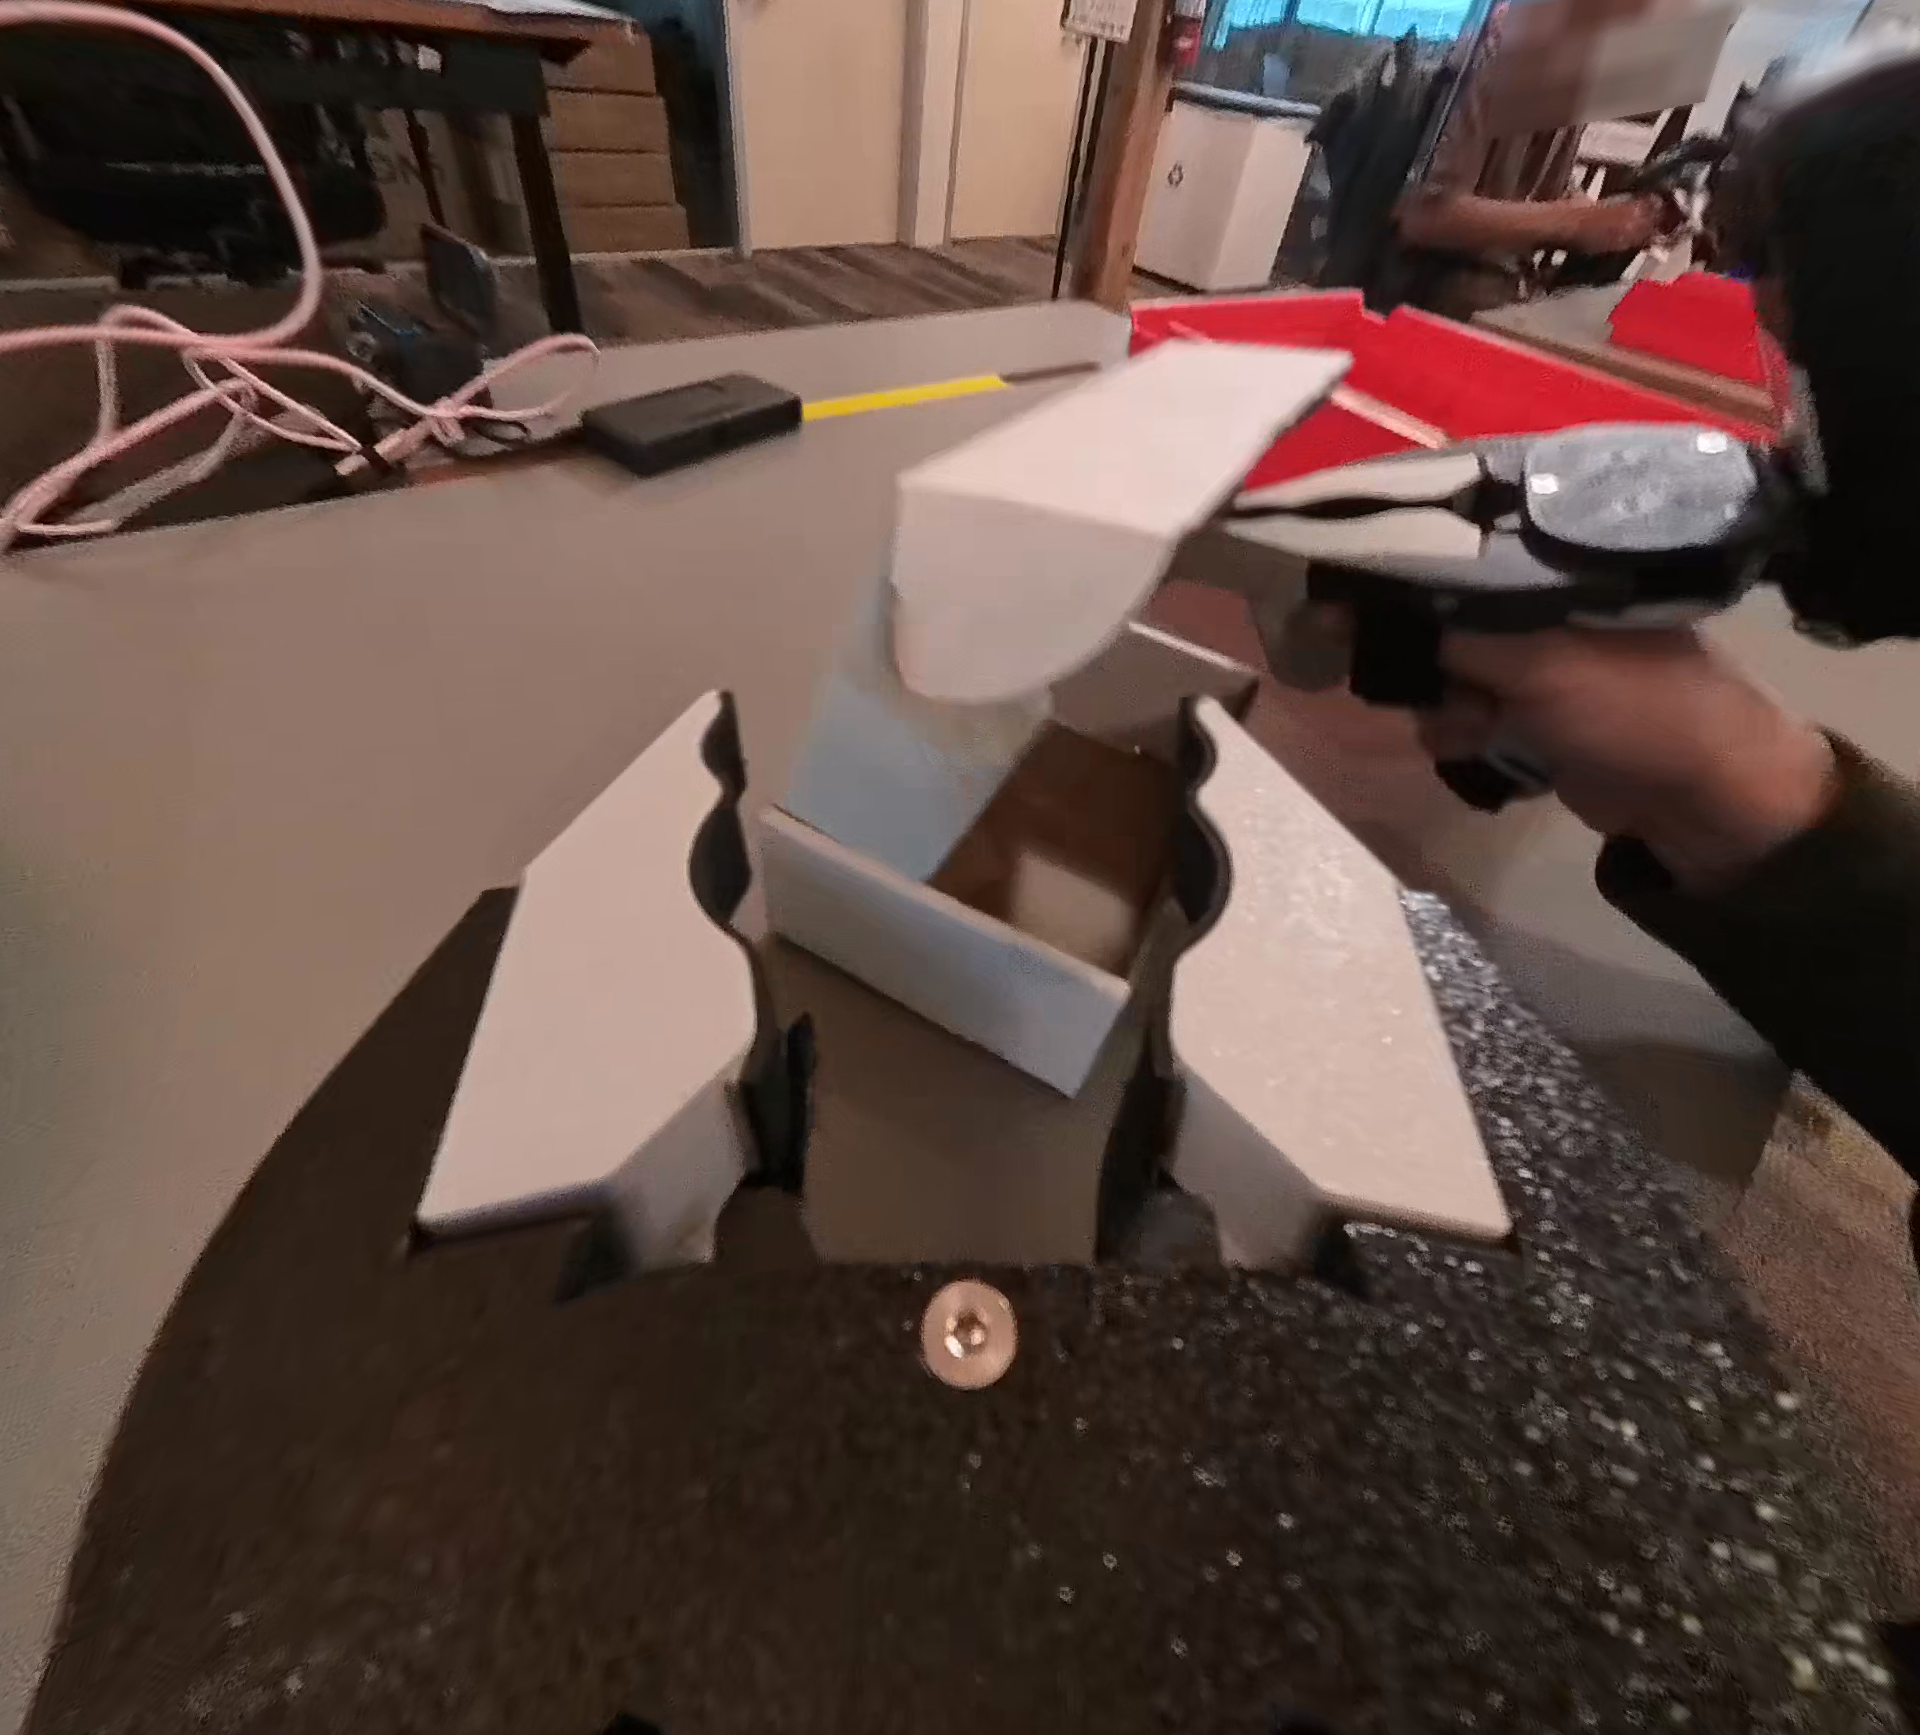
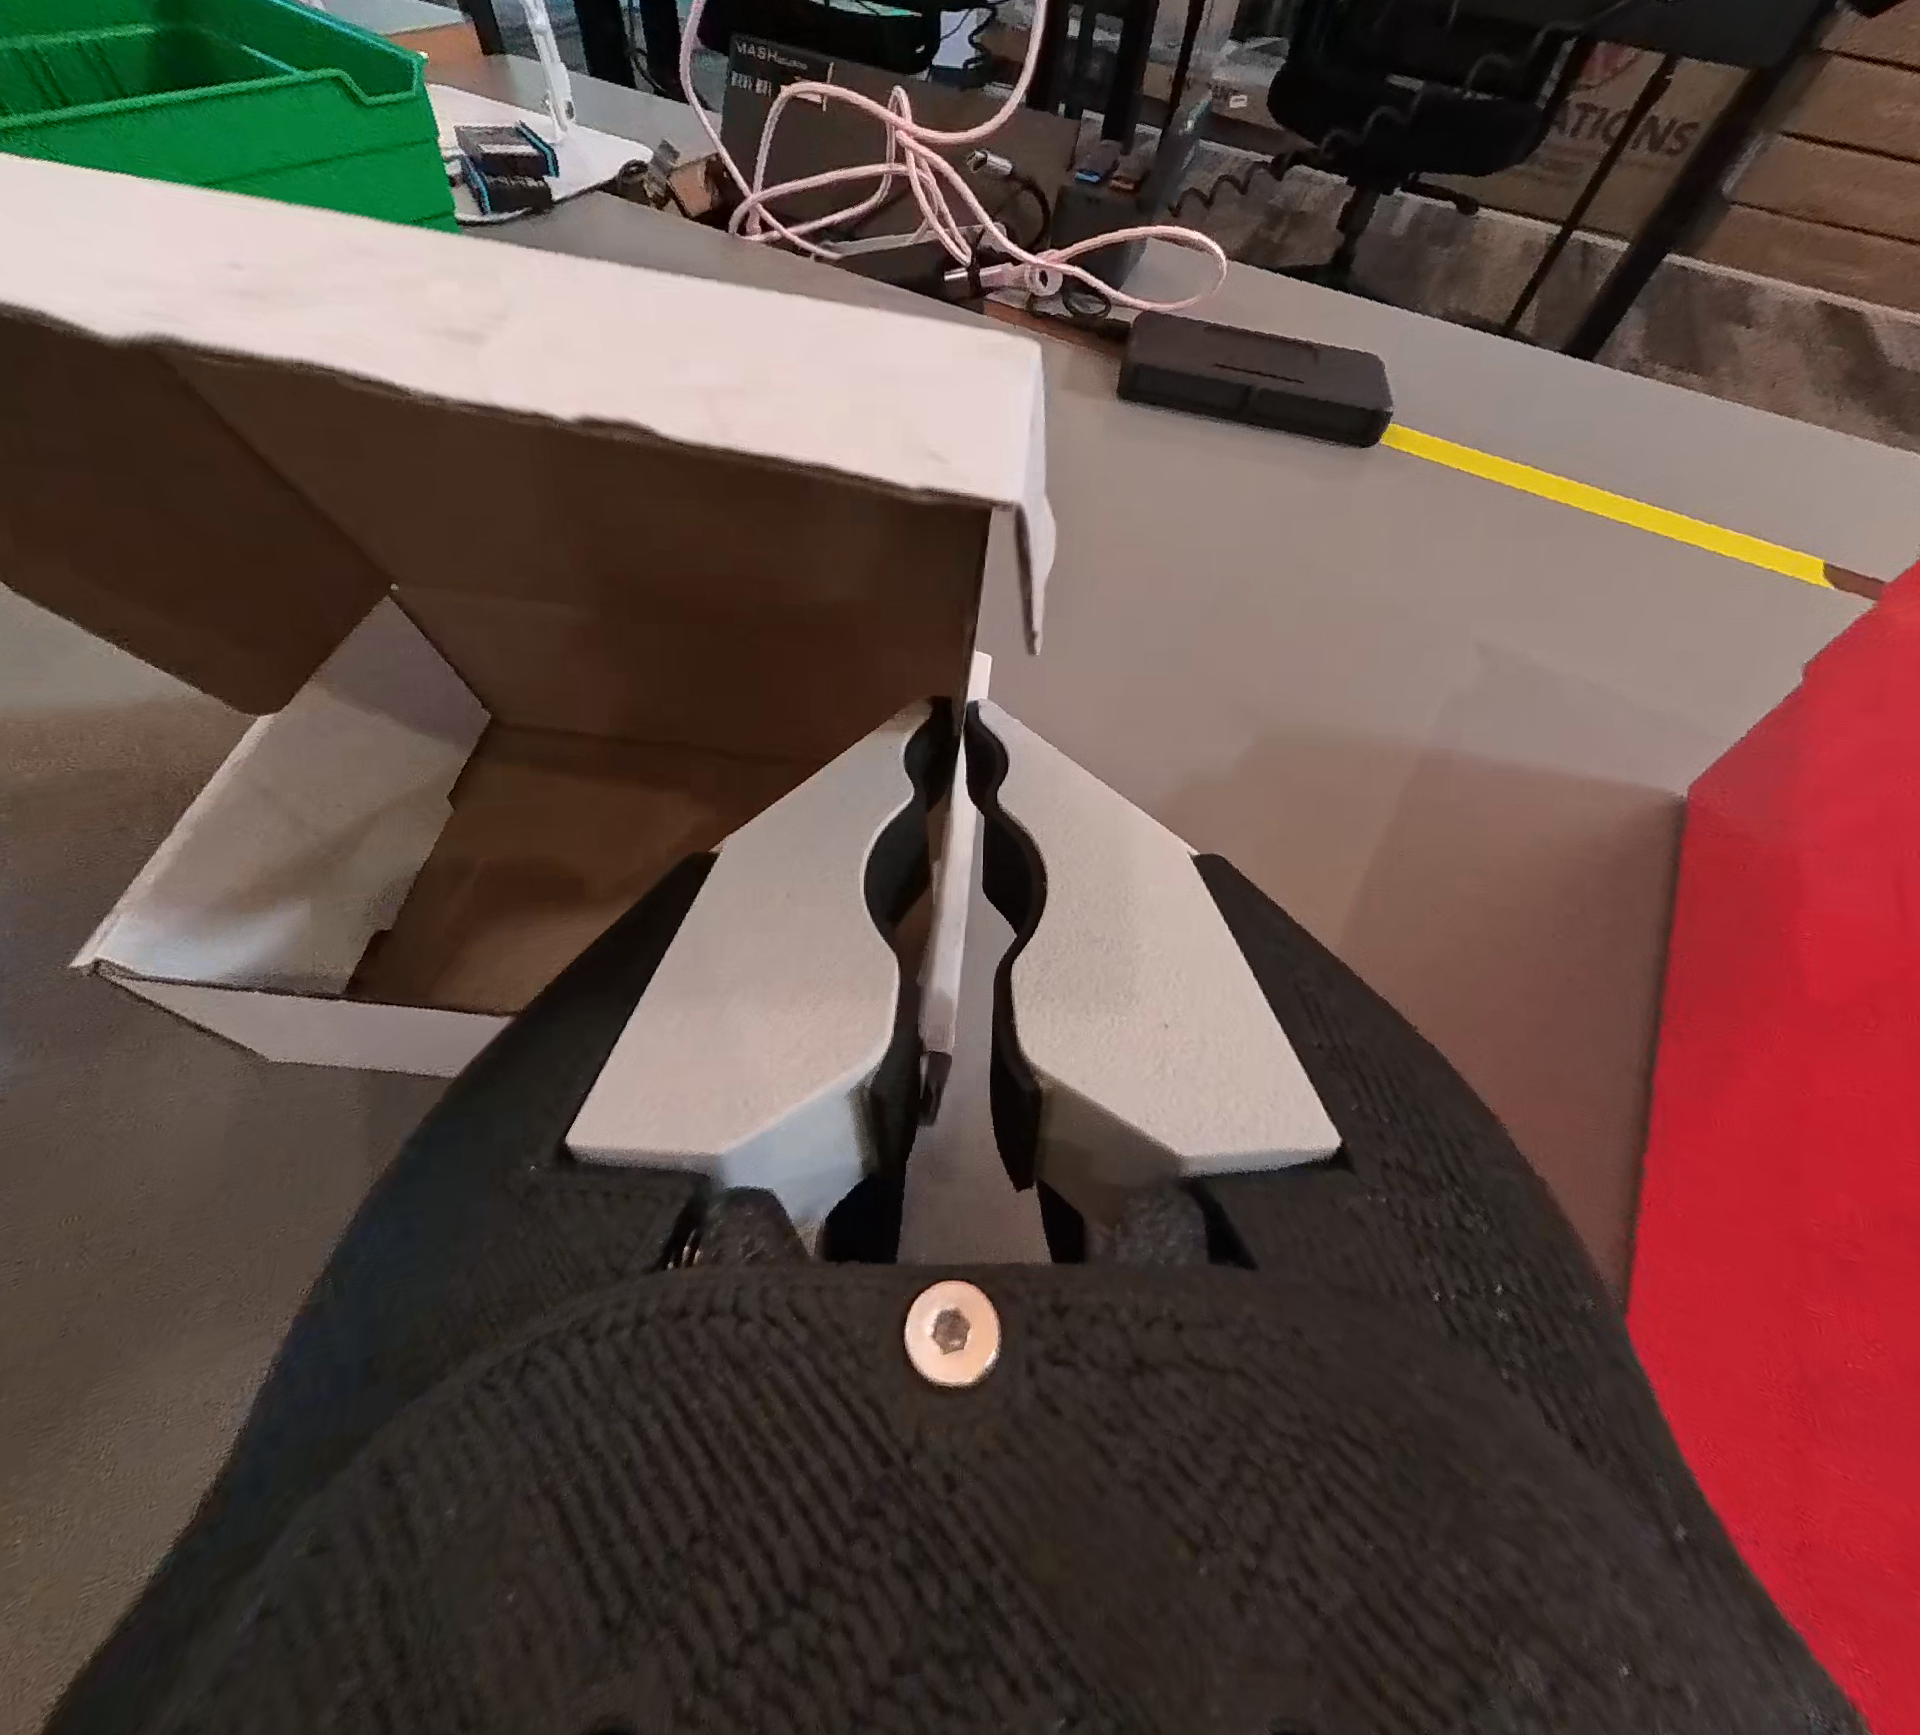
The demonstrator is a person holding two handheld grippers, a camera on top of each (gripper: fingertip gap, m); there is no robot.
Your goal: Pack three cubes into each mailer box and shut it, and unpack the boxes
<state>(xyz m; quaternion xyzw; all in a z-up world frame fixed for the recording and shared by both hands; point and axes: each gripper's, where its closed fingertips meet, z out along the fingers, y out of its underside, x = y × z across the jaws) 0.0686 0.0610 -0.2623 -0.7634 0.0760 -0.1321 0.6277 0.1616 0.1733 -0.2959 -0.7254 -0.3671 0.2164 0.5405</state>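
A white mailer box (image 1: pixel 935 947) stands on the grey table with its lid (image 1: pixel 1081 480) raised. My left gripper (image 1: pixel 961 729) is open, and its two fingers straddle the near end of the box. A white cube (image 1: pixel 1070 906) shows inside against the brown lining. My right gripper (image 1: pixel 1257 506) comes in from the right, held by a hand, and is shut on the lid's edge. In the right wrist view the right gripper (image 2: pixel 961 724) pinches the lid's flap (image 2: pixel 951 937), with the lid (image 2: pixel 520 335) lifted above the open box (image 2: pixel 301 1025).
A red bin (image 1: pixel 1455 376) stands at the back right and fills the right edge of the right wrist view (image 2: pixel 1787 1010). A green bin (image 2: pixel 208 85) is beyond the box. A black device (image 2: pixel 1252 386), pink cables (image 2: pixel 966 231) and yellow tape (image 2: pixel 1610 506) lie at the table's far edge.
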